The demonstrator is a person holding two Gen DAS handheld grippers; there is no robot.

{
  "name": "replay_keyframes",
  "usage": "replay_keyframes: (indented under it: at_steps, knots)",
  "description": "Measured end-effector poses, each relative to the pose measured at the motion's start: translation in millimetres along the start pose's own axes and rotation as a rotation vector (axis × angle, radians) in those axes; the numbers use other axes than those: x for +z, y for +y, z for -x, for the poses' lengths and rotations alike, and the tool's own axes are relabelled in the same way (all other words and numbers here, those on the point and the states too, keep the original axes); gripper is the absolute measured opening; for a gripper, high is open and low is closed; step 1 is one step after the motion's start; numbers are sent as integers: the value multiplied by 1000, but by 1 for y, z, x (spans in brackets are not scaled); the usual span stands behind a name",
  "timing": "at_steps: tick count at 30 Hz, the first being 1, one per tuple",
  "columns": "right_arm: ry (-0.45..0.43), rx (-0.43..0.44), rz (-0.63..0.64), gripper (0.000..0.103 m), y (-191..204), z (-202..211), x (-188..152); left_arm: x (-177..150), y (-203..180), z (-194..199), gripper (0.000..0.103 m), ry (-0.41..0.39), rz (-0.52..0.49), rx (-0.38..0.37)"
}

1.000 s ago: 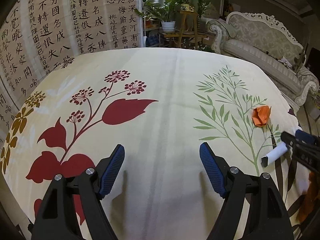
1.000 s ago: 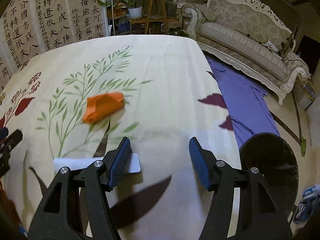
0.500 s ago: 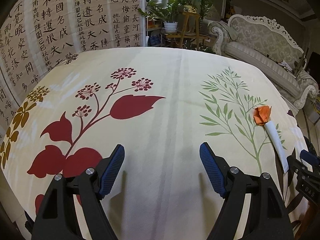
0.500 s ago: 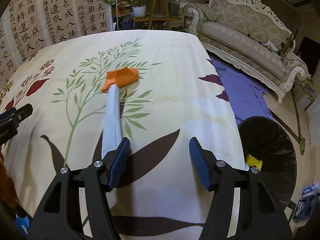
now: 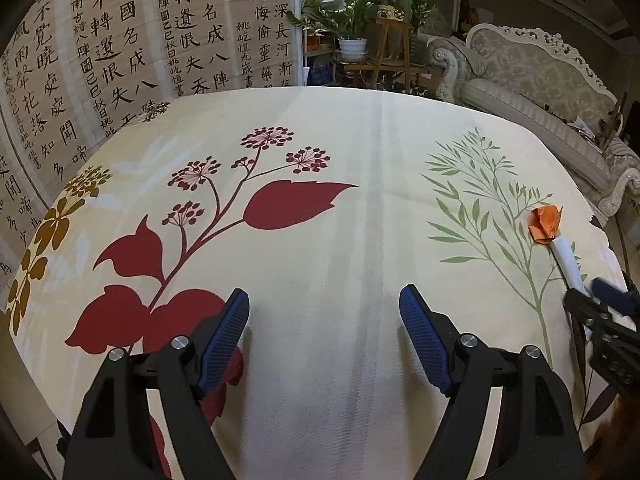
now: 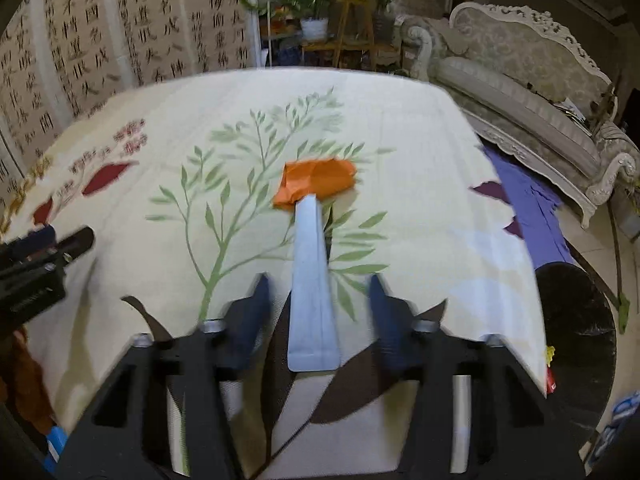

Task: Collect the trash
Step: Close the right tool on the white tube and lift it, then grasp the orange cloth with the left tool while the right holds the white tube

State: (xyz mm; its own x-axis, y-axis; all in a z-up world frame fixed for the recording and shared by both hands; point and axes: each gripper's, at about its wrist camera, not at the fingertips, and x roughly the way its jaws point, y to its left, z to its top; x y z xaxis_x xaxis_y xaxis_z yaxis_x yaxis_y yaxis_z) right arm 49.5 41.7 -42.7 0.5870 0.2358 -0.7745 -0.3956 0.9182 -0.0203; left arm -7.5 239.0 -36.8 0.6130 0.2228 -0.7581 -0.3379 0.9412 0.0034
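Note:
A crumpled orange paper [image 6: 316,180] lies on the floral tablecloth [image 6: 400,128], with a long white paper strip [image 6: 312,280] running from it toward my right gripper [image 6: 318,300]. The right gripper is open, its blue fingers on either side of the strip's near end, not touching it. In the left wrist view the orange paper [image 5: 544,220] and white strip [image 5: 568,260] sit at the far right. My left gripper [image 5: 324,332] is open and empty over the middle of the cloth [image 5: 320,128].
A black round bin [image 6: 576,320] with some yellow trash inside stands on the floor right of the table. A purple cloth [image 6: 528,200] and an ornate sofa [image 6: 520,80] lie beyond. A calligraphy screen [image 5: 120,40] and plants [image 5: 360,20] stand behind.
My right gripper has swung left so the white strip now lies between its fingers, and its jaws have narrowed. The left gripper has barely moved.

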Motion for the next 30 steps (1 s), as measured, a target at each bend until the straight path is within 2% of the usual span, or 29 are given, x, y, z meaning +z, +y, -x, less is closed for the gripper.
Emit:
replay_keyframes:
  at_steps: [2, 3, 7, 12, 20, 30]
  knots:
    - [3, -3, -4, 25, -2, 1, -2, 1, 0, 0, 75, 0, 1, -3]
    - [2, -11, -8, 20, -3, 3, -4, 1, -1, 0, 75, 1, -1, -4]
    - [-7, -59, -52, 20, -23, 6, -10, 1, -5, 0, 75, -4, -22, -10]
    - [-9, -98, -88, 20, -47, -2, -2, 4, -17, 0, 75, -8, -61, -20]
    - [-4, -94, -97, 20, -71, -20, 19, 12, -43, -6, 75, -10, -110, -41]
    - [-5, -99, -107, 20, -88, -27, 28, 27, -98, -18, 76, -13, -187, -98]
